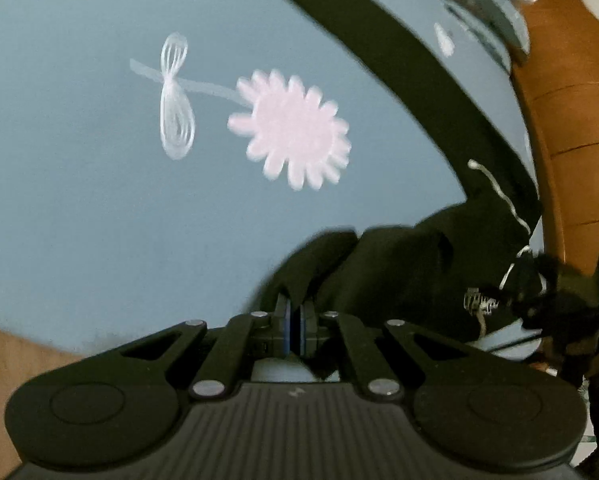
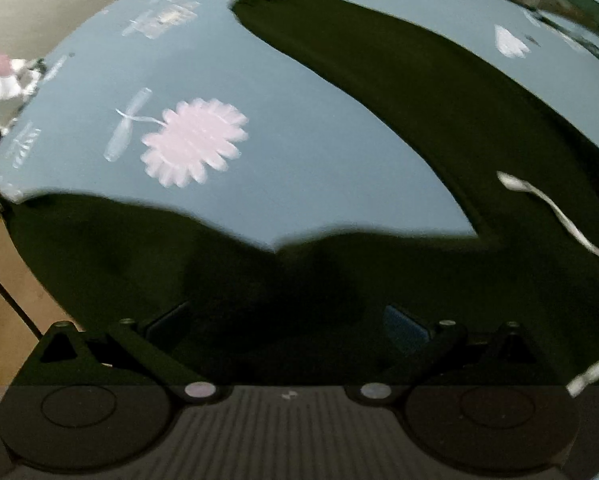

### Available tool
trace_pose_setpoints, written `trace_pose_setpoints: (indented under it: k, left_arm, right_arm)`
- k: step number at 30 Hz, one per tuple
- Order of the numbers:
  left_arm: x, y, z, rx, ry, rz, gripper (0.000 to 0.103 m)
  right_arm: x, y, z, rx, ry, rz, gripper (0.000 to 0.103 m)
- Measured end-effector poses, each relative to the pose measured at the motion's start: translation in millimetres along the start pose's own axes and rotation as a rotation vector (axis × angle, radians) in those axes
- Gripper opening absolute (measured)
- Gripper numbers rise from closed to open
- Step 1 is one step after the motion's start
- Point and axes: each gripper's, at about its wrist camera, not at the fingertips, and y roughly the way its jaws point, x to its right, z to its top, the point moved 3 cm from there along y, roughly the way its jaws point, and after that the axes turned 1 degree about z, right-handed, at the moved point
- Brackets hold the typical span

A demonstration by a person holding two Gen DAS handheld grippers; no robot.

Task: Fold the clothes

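A dark green garment (image 1: pixel 403 256) with a white drawstring (image 1: pixel 503 196) lies on a blue cloth (image 1: pixel 99 200) printed with a pink flower (image 1: pixel 295 132). My left gripper (image 1: pixel 295 320) is shut on a fold of the garment's edge. In the right wrist view the same garment (image 2: pixel 439 132) stretches from the far middle down to the camera and drapes over my right gripper (image 2: pixel 287 320). Its jaws stand wide apart, with one blue pad (image 2: pixel 403 328) showing and the rest hidden under fabric. The drawstring (image 2: pixel 559 220) trails at the right.
The blue cloth (image 2: pixel 299 120) covers a wooden table (image 1: pixel 571 120) whose bare edge shows at right and lower left. My other gripper (image 1: pixel 555 292) shows at the right edge of the left wrist view. Blurred clutter (image 2: pixel 3 76) sits at far left.
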Motion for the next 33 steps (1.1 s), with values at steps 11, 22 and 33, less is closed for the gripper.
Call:
trace_pose_setpoints:
  k: [11,22,33]
  left_arm:
    - [-13.8,29.3,-31.8,-0.157,0.044,-0.013,0.021]
    - [-10.3,5.3,7.2,-0.032,0.151,0.025,0.043]
    - [53.6,107.6,64.5,-0.210,0.491,-0.032,0.052]
  right_arm:
    - [-69.0,63.5,37.6,-0.100,-0.150,0.261,0.095]
    - [-77.1,91.2,-8.2,-0.301,-0.181,0.301,0.093]
    - [-66.8,84.8,-20.3,-0.278,-0.133,0.301,0.093]
